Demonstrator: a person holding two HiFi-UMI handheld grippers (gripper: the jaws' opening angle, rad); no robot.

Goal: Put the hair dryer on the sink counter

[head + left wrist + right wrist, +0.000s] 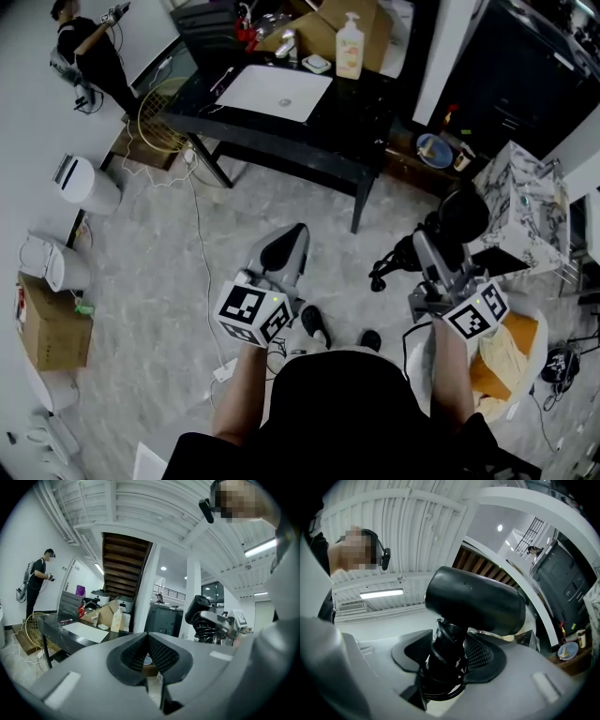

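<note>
A black hair dryer (457, 217) with its cord wound round the handle is held upright in my right gripper (433, 255), low at the right over the floor. In the right gripper view the jaws are shut on the hair dryer (476, 599) at its cord-wrapped handle, with the right gripper (449, 653) below the barrel. My left gripper (286, 251) hangs beside it, shut and empty; its pads meet in the left gripper view (147, 651). The black sink counter (349, 114) with a white basin (277, 92) stands ahead, well beyond both grippers.
A soap bottle (350, 45) and a cardboard box (328, 28) sit on the counter's far side. White appliances (86, 185) and a box (49, 326) line the left wall. A marble-patterned box (525, 211) and a basket with yellow cloth (506, 354) are at the right. Another person (89, 52) stands far left.
</note>
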